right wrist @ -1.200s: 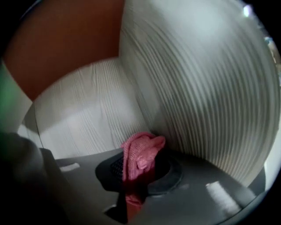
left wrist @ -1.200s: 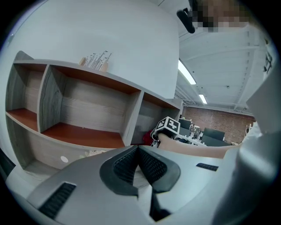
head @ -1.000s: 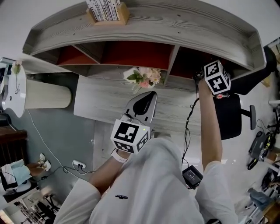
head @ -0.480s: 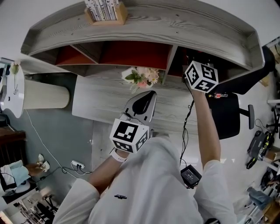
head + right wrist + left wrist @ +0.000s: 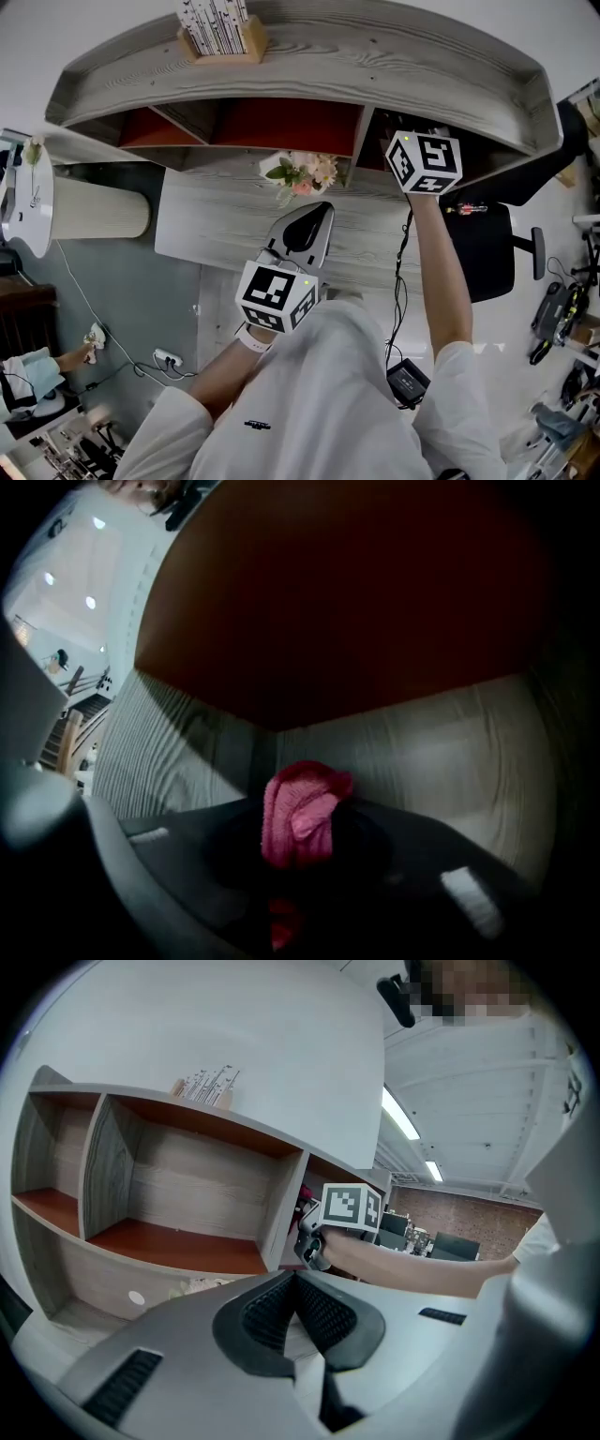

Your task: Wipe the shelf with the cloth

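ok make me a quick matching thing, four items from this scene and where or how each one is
Things:
1. left gripper
2. right gripper
3. flowers
4. wooden holder of books

Places or states:
a. on top of the shelf
b. shut on the pink cloth, inside the shelf's right compartment
c. shut on nothing, held over the desk
d. on the desk, at the foot of the shelf

Pairs: 1-c, 2-b, 3-d, 4-a
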`<state>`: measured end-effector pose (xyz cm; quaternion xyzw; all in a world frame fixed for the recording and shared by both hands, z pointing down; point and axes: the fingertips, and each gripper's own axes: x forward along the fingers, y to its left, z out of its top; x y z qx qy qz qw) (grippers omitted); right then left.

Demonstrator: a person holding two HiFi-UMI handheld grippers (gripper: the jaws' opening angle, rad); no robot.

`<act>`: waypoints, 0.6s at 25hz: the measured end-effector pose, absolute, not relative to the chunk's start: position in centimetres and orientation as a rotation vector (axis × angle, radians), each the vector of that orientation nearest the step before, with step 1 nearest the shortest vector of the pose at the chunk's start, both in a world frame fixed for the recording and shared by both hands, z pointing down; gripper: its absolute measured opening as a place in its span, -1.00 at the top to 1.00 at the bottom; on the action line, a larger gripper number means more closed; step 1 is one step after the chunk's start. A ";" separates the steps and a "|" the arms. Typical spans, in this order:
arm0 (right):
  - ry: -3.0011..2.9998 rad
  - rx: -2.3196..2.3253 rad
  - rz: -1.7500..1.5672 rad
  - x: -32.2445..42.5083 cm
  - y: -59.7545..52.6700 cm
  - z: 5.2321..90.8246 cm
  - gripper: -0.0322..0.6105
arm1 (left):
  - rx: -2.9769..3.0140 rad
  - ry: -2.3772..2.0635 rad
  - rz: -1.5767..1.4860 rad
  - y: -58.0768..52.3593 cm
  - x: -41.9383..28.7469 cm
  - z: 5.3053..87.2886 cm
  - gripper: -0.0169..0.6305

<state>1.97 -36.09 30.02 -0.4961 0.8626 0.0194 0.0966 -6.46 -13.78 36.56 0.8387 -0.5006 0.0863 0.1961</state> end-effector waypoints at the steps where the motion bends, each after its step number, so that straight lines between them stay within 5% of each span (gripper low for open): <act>1: 2.510 -1.492 0.079 2.7 -36.1 29.3 0.71 | 2.351 -1.400 0.242 -13.8 -6.3 36.5 0.95; 15: 1.977 -2.007 0.188 16.0 -35.2 27.8 0.72 | 2.375 -1.367 0.252 -13.2 -5.2 36.3 0.95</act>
